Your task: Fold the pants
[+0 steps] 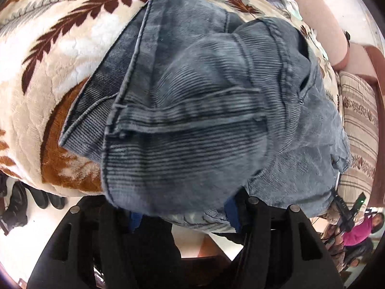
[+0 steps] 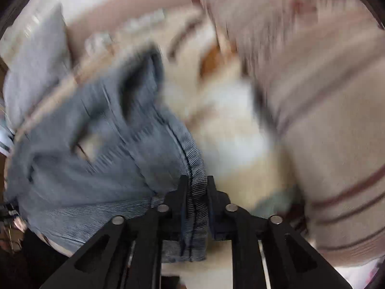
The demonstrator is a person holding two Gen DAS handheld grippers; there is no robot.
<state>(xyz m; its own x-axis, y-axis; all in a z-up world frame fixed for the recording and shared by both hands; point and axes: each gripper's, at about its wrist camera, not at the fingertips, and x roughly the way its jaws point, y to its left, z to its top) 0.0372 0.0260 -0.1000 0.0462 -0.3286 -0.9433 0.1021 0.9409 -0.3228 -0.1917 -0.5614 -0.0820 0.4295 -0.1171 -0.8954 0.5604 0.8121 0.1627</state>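
So the grey-blue corduroy pants (image 1: 192, 110) are bunched in a heap on the leaf-print fleece blanket (image 1: 60, 55), waistband and seams rumpled on top, nowhere near flat. In the right wrist view, the right gripper (image 2: 195, 187) has its jaws pinching a thick seamed edge of the corduroy, and the fabric runs right down between the fingers. That view is badly smeared, so how deep the bite goes is hard to tell. The left gripper (image 1: 187, 214) is mostly buried under the cloth; its fingertips are hidden, so I can't tell if the jaws are pinching anything or just spread under it.

What could go wrong: if only the right side has a real hold, lifting will drag the heap sideways and twist it instead of opening it out. That seam is bulky too, so it could slip out. The plush blanket may also cling and ride up, and the striped cushion (image 1: 358, 125) sits just beside the pile, close enough to snag a leg.
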